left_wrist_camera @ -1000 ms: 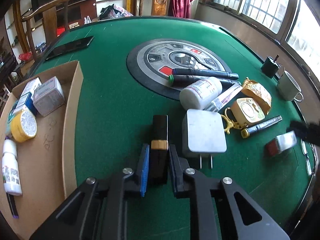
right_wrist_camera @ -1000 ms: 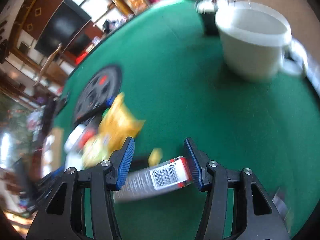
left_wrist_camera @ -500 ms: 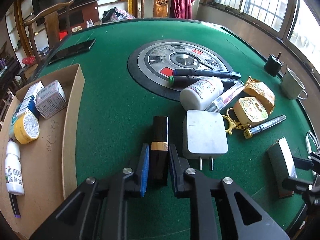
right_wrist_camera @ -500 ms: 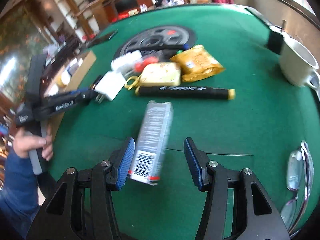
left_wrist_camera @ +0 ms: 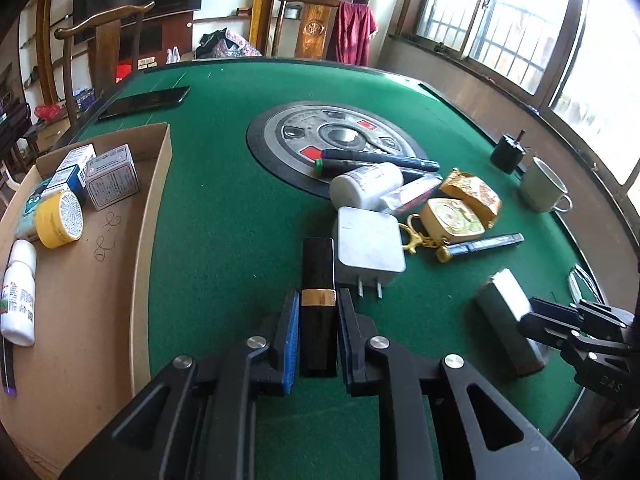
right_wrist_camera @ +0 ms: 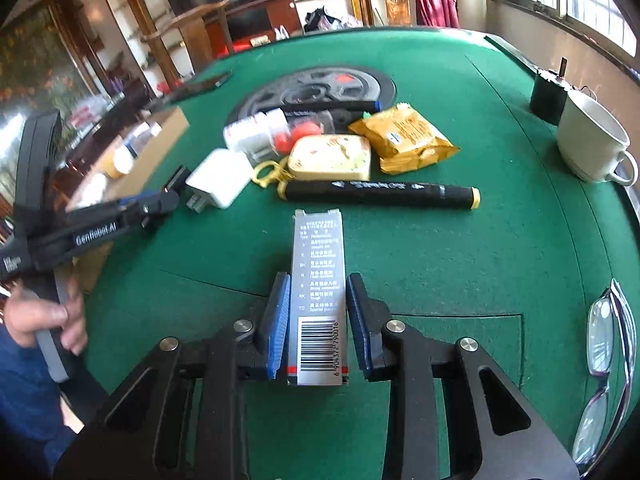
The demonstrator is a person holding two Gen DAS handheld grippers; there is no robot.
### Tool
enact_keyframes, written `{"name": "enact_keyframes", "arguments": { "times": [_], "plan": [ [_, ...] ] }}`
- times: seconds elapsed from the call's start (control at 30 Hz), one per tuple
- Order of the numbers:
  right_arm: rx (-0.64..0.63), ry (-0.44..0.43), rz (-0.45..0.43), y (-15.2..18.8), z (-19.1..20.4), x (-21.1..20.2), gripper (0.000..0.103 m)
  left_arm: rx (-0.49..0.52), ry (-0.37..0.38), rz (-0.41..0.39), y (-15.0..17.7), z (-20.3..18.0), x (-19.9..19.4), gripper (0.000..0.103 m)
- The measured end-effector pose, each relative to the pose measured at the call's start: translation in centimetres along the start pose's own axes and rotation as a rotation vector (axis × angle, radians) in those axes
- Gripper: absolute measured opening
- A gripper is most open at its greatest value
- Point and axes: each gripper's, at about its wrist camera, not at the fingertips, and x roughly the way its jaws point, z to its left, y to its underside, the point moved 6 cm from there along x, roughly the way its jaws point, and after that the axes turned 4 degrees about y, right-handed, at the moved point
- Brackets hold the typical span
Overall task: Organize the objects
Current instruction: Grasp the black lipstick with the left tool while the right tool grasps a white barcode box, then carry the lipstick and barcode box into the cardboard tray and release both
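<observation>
The left tongs (left_wrist_camera: 318, 334) clamp a black lipstick tube (left_wrist_camera: 318, 292) with a gold band, near on the green desk (left_wrist_camera: 224, 216). The right tongs (right_wrist_camera: 318, 316) have just been closing on a grey barcoded box (right_wrist_camera: 319, 280).

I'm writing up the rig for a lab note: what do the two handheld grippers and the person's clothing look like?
Both the left gripper and the right gripper are matte black, angular frames with triangular cut-outs, silver screw heads and ribbed blue pads on the fingers. Seen from the right wrist view, the left one carries white "GenRobot.AI" lettering and a grey handle. The sleeve is dark blue.
</observation>
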Motion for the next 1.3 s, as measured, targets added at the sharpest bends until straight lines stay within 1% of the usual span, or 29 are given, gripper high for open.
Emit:
{"name": "enact_keyframes", "arguments": {
  "times": [0.1, 0.2, 0.27, 0.3, 0.33, 0.37, 0.47, 0.5, 0.6, 0.73, 0.87, 0.93, 0.97, 1.0, 1.3],
  "plan": [
    [-0.019, -0.002, 0.000, 0.0, 0.9, -0.2, 0.028, 0.009, 0.013, -0.004, 0.4, -0.6, -0.6, 0.016],
    [-0.043, 0.066, 0.002, -0.3, 1.5, 0.3, 0.028, 0.007, 0.015, 0.002, 0.7, -0.5, -0.6, 0.016],
    [-0.064, 0.071, 0.013, -0.6, 2.0, 0.7, 0.028, 0.001, 0.018, 0.013, 1.0, -0.5, -0.3, 0.016],
    [-0.072, 0.090, 0.012, -0.7, 2.1, 0.7, 0.028, -0.001, 0.021, 0.016, 1.1, -0.6, -0.2, 0.016],
    [-0.086, 0.112, 0.012, -0.8, 2.2, 0.9, 0.030, 0.000, 0.026, 0.018, 1.2, -0.6, -0.2, 0.016],
    [-0.097, 0.130, 0.016, -0.8, 2.2, 0.9, 0.034, 0.002, 0.029, 0.018, 1.3, -0.6, -0.2, 0.017],
    [-0.110, 0.150, 0.026, -0.9, 2.4, 0.9, 0.034, 0.003, 0.038, 0.015, 1.3, -0.7, -0.4, 0.017],
    [-0.114, 0.151, 0.032, -0.9, 2.5, 1.0, 0.037, 0.002, 0.039, 0.013, 1.4, -0.7, -0.4, 0.017],
    [-0.119, 0.150, 0.043, -0.8, 2.9, 1.0, 0.037, 0.000, 0.045, 0.013, 1.4, -0.6, -0.5, 0.017],
    [-0.124, 0.175, 0.070, -0.6, 2.7, 1.5, 0.037, -0.002, 0.049, 0.013, 1.5, -0.6, -0.6, 0.017],
    [-0.092, 0.128, 0.076, -0.4, 2.1, 2.1, 0.037, -0.001, 0.051, 0.017, 1.5, -0.7, -0.6, 0.017],
    [-0.118, 0.139, 0.073, -0.2, 1.9, 2.3, 0.036, 0.000, 0.051, 0.021, 1.6, -0.7, -0.5, 0.017],
    [-0.120, 0.139, 0.072, -0.1, 1.9, 2.3, 0.031, 0.001, 0.051, 0.023, 1.6, -0.8, -0.5, 0.017],
    [-0.114, 0.137, 0.071, 0.0, 1.8, 2.4, 0.029, 0.001, 0.051, 0.024, 1.6, -0.8, -0.4, 0.017],
    [-0.113, 0.167, 0.062, -0.2, 1.5, 3.0, 0.029, 0.004, 0.053, 0.036, 1.8, -0.9, -0.1, 0.017]
  ]
}}
